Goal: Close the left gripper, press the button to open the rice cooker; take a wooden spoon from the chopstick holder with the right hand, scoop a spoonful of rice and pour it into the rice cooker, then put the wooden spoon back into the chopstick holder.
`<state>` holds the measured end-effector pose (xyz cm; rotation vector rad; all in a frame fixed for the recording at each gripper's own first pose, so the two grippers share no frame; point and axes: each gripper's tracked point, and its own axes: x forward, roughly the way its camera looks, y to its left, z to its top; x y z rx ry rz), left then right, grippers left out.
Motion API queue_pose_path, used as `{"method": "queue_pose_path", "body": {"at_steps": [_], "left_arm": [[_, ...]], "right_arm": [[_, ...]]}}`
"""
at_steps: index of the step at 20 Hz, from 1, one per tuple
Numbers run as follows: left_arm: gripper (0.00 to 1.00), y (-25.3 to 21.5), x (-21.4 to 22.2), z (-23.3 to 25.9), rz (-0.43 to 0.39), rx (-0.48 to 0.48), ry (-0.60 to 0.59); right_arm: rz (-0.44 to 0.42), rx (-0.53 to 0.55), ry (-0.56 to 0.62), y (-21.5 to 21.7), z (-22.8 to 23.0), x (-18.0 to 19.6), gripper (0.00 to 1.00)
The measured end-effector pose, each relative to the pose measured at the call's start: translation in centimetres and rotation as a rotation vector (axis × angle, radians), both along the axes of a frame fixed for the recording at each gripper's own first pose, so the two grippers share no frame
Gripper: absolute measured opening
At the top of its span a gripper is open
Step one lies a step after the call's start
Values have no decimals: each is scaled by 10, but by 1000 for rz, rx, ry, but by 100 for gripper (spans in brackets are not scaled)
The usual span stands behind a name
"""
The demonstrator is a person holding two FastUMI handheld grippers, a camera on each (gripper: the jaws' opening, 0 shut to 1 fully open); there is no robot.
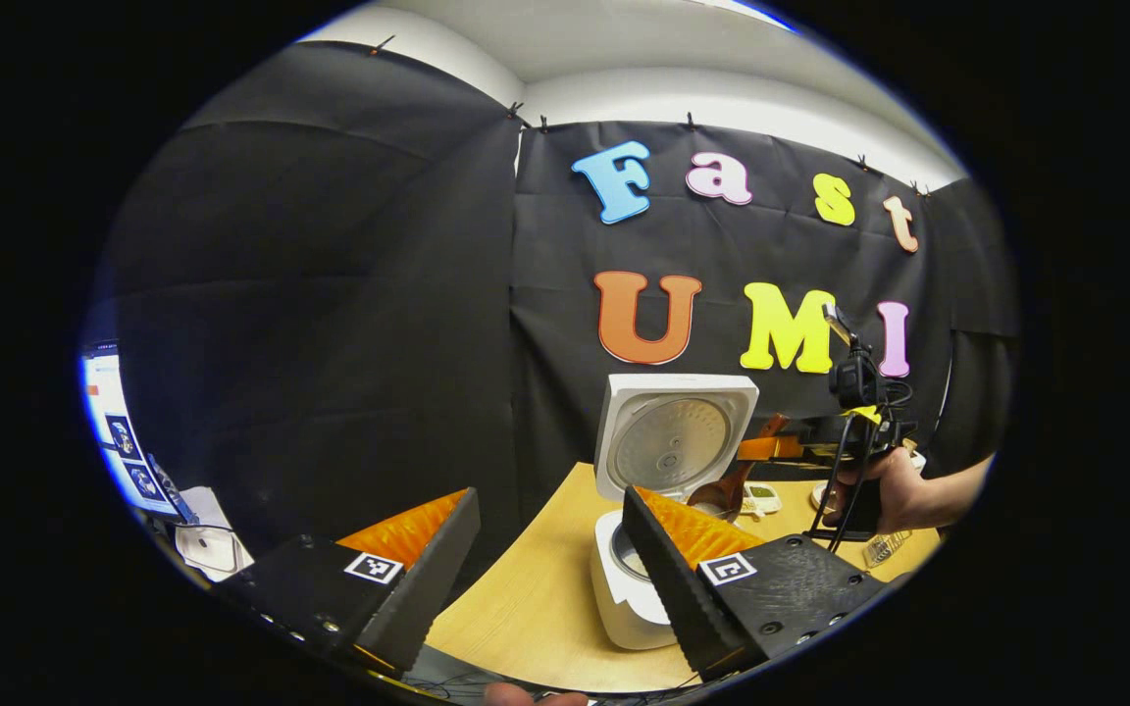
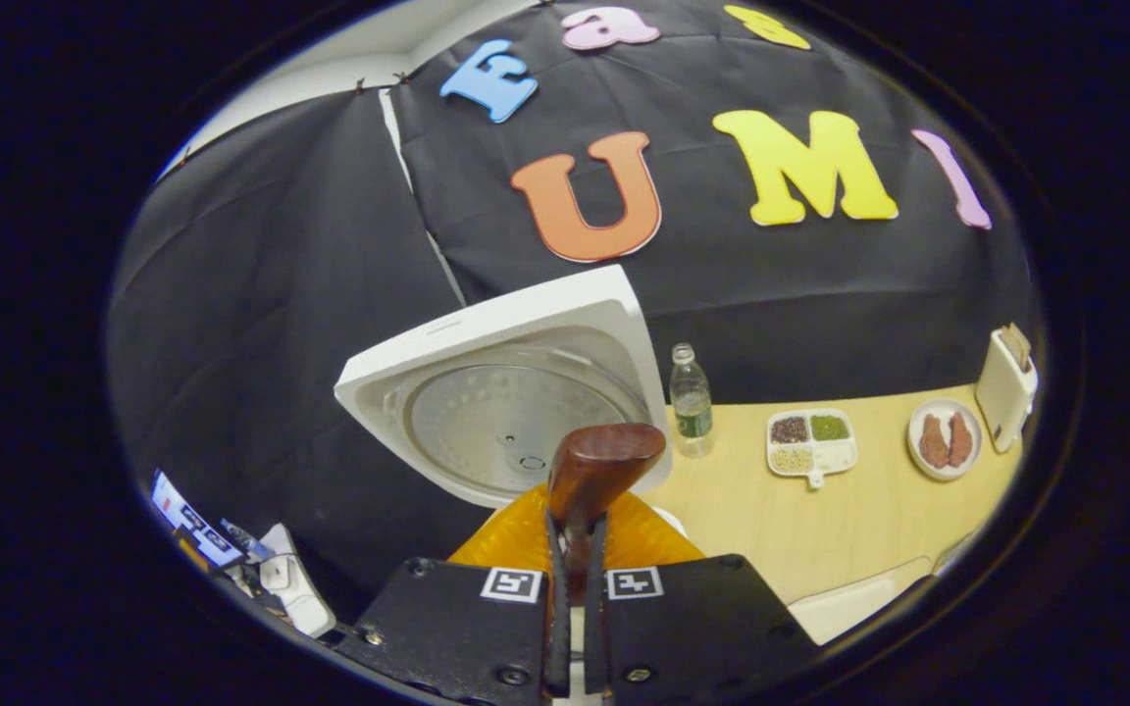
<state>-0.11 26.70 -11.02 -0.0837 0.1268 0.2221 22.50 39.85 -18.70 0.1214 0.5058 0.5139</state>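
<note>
My left claw (image 1: 550,579) hangs released, fingers spread wide, low over the tabletop (image 1: 536,598) beside the rice cooker (image 1: 629,588). The cooker's lid (image 2: 516,392) stands up open. My right claw (image 2: 575,588) is clenched on the wooden spoon (image 2: 596,469), both fingers pressing its handle, the bowl sticking up right in front of the raised lid. From the left gripper view I see that spoon (image 1: 727,490) held over the cooker's rim. Farther back on the tabletop: a bottle (image 2: 691,402), a divided dish of grains (image 2: 810,443), a plate (image 2: 946,439).
</note>
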Motion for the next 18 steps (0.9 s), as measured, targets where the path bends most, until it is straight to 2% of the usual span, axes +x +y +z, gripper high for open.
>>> {"method": "queue_pose_path", "body": {"at_steps": [7,14,18], "left_arm": [[94,0,-3,-2,19,-5,-1],[94,-5,-4,-6,31,-29,5],[94,-10,-5,-8,31,-45,2]], "right_arm": [[94,-192,-146,16,13,4,11],[241,-407,-384,34,37,-14,11],[306,-461,-461,42,41,-29,11]]}}
